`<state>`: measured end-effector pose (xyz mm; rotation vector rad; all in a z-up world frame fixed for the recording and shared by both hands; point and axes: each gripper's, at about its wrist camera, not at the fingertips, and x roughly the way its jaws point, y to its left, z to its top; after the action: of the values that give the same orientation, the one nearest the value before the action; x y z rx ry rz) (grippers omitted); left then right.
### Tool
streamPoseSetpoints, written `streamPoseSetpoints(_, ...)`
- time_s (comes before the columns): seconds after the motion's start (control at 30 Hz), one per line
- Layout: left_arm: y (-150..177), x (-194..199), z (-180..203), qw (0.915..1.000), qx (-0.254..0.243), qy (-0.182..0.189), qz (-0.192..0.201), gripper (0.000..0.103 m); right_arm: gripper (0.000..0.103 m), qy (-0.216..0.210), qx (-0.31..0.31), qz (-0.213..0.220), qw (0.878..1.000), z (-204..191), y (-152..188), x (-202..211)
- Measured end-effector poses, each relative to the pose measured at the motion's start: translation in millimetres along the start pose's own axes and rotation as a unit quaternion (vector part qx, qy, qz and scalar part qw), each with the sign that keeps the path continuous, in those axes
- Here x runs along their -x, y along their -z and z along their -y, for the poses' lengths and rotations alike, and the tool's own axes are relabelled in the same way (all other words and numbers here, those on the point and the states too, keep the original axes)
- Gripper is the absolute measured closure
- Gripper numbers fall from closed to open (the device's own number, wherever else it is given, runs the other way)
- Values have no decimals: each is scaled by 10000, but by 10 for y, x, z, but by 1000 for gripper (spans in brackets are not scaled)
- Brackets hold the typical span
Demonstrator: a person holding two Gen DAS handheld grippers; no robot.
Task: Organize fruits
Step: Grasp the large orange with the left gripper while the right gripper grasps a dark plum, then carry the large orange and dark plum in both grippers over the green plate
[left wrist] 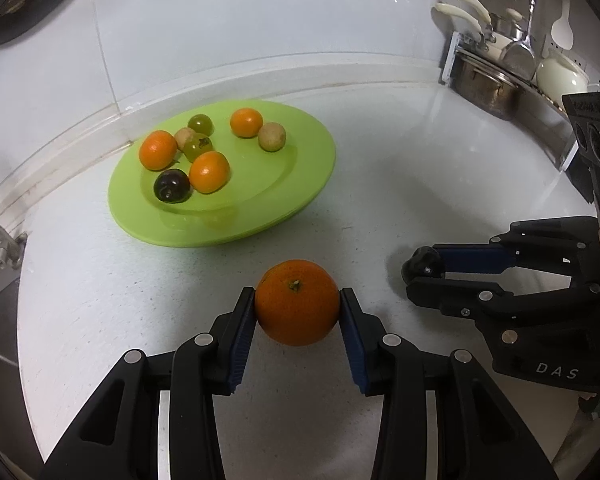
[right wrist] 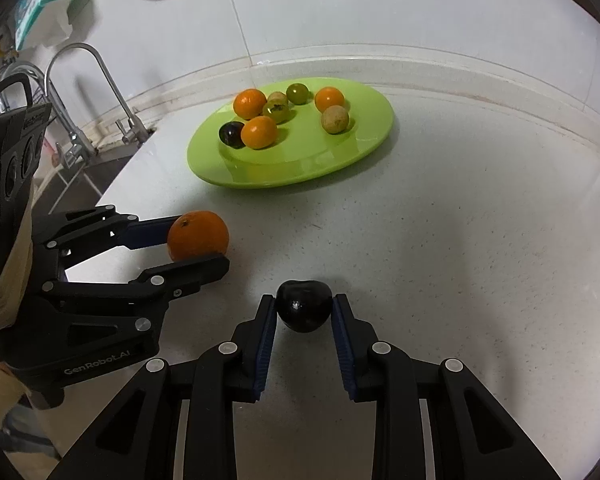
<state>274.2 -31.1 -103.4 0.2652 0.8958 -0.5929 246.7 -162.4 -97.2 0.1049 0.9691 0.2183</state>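
My left gripper [left wrist: 298, 304] is shut on a large orange [left wrist: 297, 302], both blue pads pressing its sides just above the white counter. The same orange [right wrist: 198, 235] shows at the left of the right wrist view. My right gripper [right wrist: 304, 312] is shut on a dark plum [right wrist: 304, 305]; from the left wrist view that plum [left wrist: 422, 265] peeks out at the fingertips on the right. A lime-green plate [left wrist: 300, 184] farther back holds three small oranges, green and tan fruits and a dark one. The plate [right wrist: 364, 148] also appears in the right wrist view.
A faucet [right wrist: 100, 80] and sink lie at the counter's left end. Pots and utensils on a rack [left wrist: 496, 68] fill the back right corner. White tiled wall [left wrist: 240, 20] runs behind the plate. Bare counter [right wrist: 480, 240] spreads to the right of the plate.
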Motion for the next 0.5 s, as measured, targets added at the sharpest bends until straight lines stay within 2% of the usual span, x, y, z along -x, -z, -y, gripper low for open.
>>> streamPoseSetpoints(0.23,-6,139,26,9999,67,-72,95,62,74,-12,90,183,9998,-38,-23,134)
streamPoseSetpoints(0.5,-69,365,44,9988,131,-244,405,62,74,-32,184,444,9988,-75,-89,316)
